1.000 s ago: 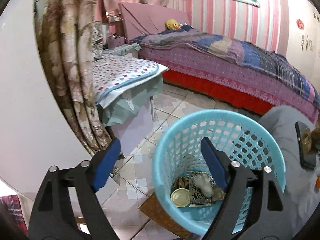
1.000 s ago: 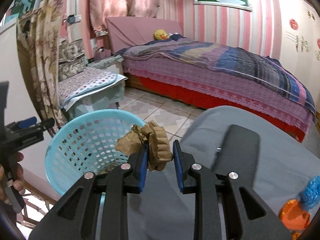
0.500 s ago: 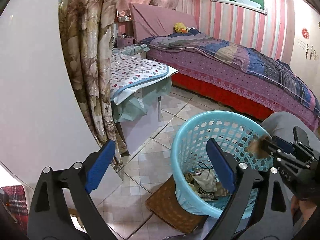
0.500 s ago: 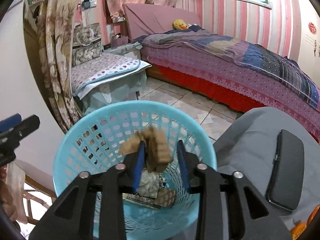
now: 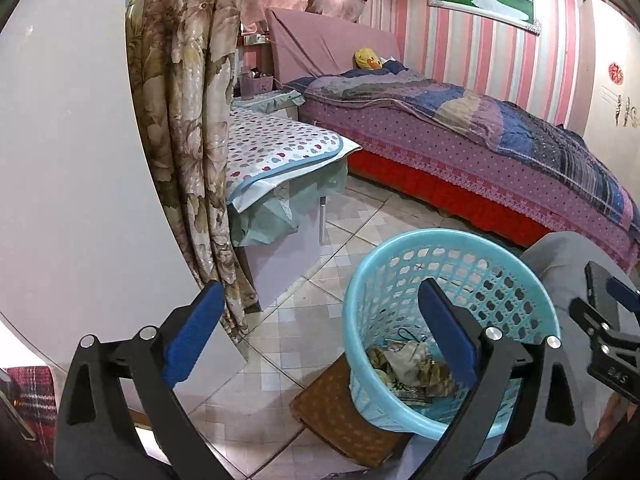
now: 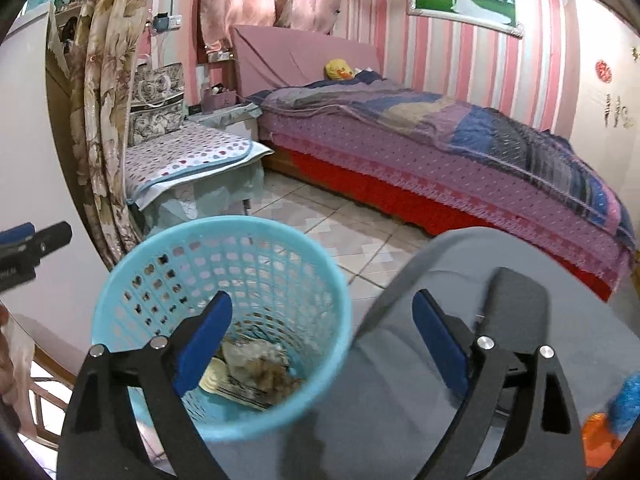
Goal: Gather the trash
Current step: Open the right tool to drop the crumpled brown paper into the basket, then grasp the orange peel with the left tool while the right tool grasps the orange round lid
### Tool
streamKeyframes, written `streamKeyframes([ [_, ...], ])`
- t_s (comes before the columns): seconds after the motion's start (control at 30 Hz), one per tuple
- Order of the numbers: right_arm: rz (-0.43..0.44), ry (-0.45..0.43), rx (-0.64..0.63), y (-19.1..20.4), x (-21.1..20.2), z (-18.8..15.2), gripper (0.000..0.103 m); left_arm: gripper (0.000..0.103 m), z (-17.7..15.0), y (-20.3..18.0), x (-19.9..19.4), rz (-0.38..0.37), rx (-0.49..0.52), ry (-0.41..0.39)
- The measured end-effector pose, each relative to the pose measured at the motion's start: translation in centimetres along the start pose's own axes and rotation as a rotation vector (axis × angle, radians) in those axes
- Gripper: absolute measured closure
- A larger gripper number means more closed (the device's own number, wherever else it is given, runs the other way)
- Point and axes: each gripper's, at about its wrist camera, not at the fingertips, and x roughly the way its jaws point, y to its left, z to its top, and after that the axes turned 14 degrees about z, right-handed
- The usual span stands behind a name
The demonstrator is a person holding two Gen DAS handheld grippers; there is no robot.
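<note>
A light blue plastic basket (image 5: pixel 394 280) stands on the floor with crumpled trash (image 5: pixel 408 364) at its bottom. My left gripper (image 5: pixel 320 292) hovers to the left of and above it, jaws opening, nothing between them. In the right wrist view the basket (image 6: pixel 256 260) is at lower left and a brown crumpled paper (image 6: pixel 276 372) lies inside on the other trash. My right gripper (image 6: pixel 322 300) hangs over the basket's right rim and the grey tabletop (image 6: pixel 400 360), jaws opening and empty. Its tip (image 5: pixel 600 320) also shows at the right edge of the left wrist view.
A black flat case (image 6: pixel 516 312) lies on the grey top, with an orange and blue object (image 6: pixel 616 412) at its right edge. A brown mat (image 5: pixel 340 412) lies under the basket. A cloth-covered side table (image 5: pixel 280 152), a floral curtain (image 5: pixel 188 120) and a bed (image 5: pixel 480 152) stand behind.
My right gripper carried the brown crumpled paper from over the grey top to above the basket, opened and dropped it in. My left gripper's jaws spread a little wider.
</note>
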Motion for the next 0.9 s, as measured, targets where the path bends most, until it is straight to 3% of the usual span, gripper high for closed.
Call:
streamKeyframes([
  [0.37, -0.136, -0.015, 0.041, -5.0, -9.9, -3.6, 0.012, 0.006, -0.4, -3.2, -3.4, -0.083, 0.041, -0.008],
  [0.63, -0.263, 0.000, 0.118, -9.0, -17.2, -8.8, 0.012, 0.006, -1.8, -8.7, -7.0, -0.197, 0.136, -0.011],
  [0.9, -0.452, 0.026, 0.180, -12.7, -24.2, -14.1, 0.012, 0.005, -4.8, -14.9, -10.5, -0.313, 0.262, 0.001],
])
